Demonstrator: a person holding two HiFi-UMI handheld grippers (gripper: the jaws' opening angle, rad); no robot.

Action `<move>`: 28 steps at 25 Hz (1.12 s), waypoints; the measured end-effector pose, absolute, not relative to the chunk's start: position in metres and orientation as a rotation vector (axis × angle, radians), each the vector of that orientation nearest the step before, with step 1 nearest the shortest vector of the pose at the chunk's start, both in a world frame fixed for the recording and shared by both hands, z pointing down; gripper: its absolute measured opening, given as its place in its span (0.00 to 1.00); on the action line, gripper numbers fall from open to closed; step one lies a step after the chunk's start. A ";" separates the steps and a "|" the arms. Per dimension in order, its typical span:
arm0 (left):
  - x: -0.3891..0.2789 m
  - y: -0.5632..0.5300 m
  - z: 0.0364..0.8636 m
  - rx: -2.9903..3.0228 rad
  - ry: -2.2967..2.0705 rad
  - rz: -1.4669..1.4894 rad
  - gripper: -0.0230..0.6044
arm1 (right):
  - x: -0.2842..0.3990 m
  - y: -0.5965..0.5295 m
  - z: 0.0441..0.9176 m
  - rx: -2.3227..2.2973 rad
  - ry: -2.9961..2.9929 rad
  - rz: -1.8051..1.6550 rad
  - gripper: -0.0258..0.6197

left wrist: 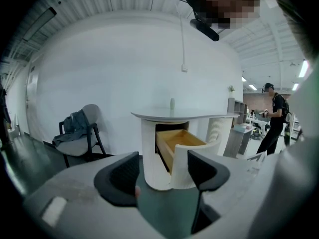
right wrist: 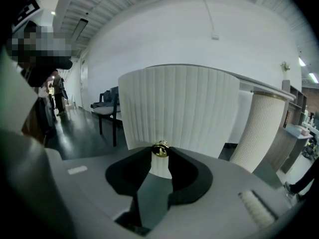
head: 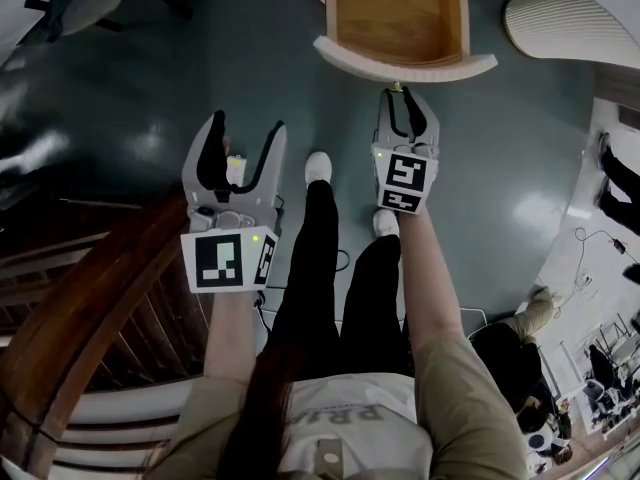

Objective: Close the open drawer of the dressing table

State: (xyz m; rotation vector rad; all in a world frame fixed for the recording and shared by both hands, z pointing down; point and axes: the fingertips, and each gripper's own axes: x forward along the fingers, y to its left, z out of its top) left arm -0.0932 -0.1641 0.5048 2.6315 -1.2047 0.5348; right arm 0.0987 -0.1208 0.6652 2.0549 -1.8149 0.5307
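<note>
While my right gripper [head: 401, 98] sits clamped on the brass knob [right wrist: 160, 149], the open drawer [head: 400, 13] lies straight beyond it. It stands out of the dressing table [left wrist: 149, 153] toward me, long axis running near to far. My left gripper [head: 248, 128] hangs further left, jaws apart and empty, so I judge the push is the right's.

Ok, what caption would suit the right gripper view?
Right gripper closed on the brass knob of the ribbed white drawer front.
</note>
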 end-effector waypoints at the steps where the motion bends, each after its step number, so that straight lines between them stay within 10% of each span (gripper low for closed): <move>1: -0.093 -0.164 0.505 2.630 -1.202 0.537 0.55 | 0.099 -0.121 0.665 2.057 -1.815 0.539 0.21; 28: -0.081 -0.204 0.474 2.714 -1.068 0.490 0.55 | 0.099 -0.117 0.675 2.064 -1.755 0.647 0.20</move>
